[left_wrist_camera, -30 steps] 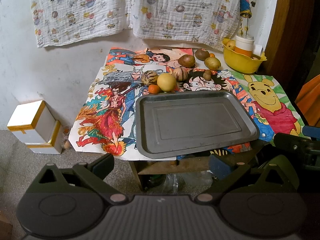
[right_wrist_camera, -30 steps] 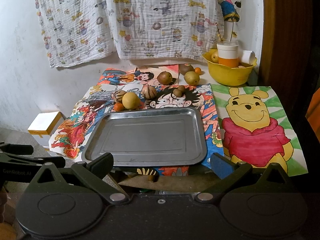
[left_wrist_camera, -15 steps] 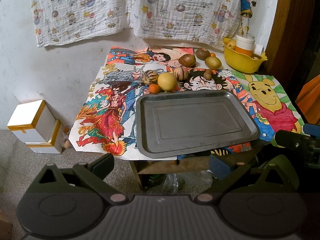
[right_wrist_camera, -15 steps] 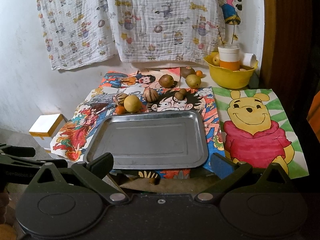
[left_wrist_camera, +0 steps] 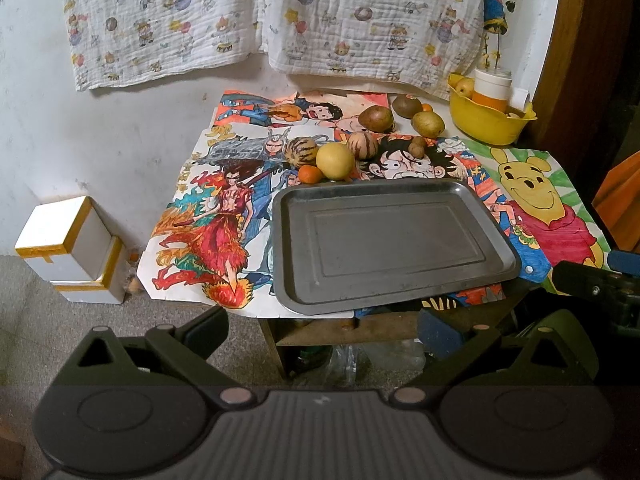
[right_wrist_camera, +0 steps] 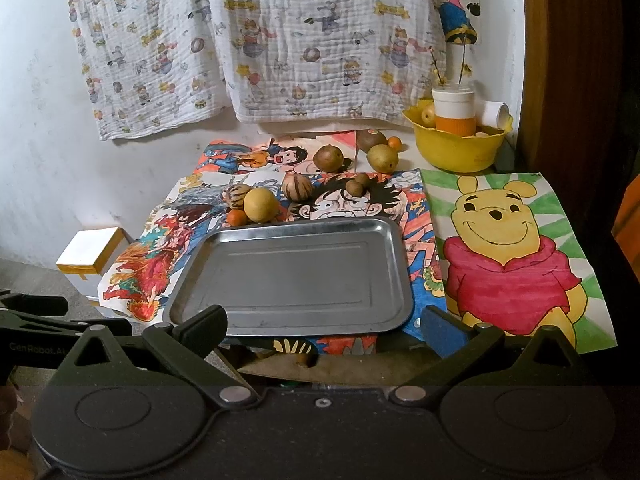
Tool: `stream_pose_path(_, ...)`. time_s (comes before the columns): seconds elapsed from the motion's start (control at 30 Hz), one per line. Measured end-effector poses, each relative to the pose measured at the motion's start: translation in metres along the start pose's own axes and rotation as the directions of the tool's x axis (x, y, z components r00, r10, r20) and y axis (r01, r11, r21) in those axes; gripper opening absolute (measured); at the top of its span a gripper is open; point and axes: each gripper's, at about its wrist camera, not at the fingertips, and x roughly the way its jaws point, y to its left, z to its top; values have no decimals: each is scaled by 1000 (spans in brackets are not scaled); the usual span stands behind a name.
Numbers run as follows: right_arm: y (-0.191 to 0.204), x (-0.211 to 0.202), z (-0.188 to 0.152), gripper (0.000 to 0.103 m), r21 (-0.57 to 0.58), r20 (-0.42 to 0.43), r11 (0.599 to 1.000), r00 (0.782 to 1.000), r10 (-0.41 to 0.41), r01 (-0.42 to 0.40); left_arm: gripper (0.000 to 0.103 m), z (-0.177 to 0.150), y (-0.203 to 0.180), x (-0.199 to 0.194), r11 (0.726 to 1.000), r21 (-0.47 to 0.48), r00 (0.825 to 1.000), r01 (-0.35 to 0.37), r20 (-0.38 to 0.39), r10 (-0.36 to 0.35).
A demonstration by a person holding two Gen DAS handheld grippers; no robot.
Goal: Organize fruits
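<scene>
An empty grey metal tray (left_wrist_camera: 472, 280) (right_wrist_camera: 392, 312) lies on the small table. Behind it lie several fruits: a round yellow fruit (left_wrist_camera: 335, 161) (right_wrist_camera: 261, 205), a small orange (left_wrist_camera: 311, 174) (right_wrist_camera: 237, 217), two striped fruits (left_wrist_camera: 301, 151) (left_wrist_camera: 362, 145), brown and green pears (left_wrist_camera: 376, 118) (left_wrist_camera: 428, 124) and small brown ones (left_wrist_camera: 417, 146). My left gripper (left_wrist_camera: 323, 326) is open and empty, below the table's front edge. My right gripper (right_wrist_camera: 323, 326) is open and empty, at the tray's near rim.
Cartoon drawings (left_wrist_camera: 216, 216) (right_wrist_camera: 508, 256) cover the table. A yellow bowl (left_wrist_camera: 486, 124) (right_wrist_camera: 456, 148) with a cup and fruit stands at the back right. Printed cloths (left_wrist_camera: 280, 16) hang on the wall. White boxes (left_wrist_camera: 72, 252) stand on the floor at left.
Both grippers have moved slightly forward toward the table; the right view has come closer to the tray. Nothing on the table has moved.
</scene>
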Motion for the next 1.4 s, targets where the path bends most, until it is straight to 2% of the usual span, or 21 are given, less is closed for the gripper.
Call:
stream_pose_path(0.9, -8, 10, 0, 103, 14, -21, 1000, 1000, -3, 3, 102, 4, 0, 6, 1000, -15, 1000, -19, -24, 19)
stream_pose_path(1.4, -21, 29, 6, 103, 14, -65, 999, 997, 51, -50, 102, 13, -8, 17, 998, -42, 997, -54, -59, 52)
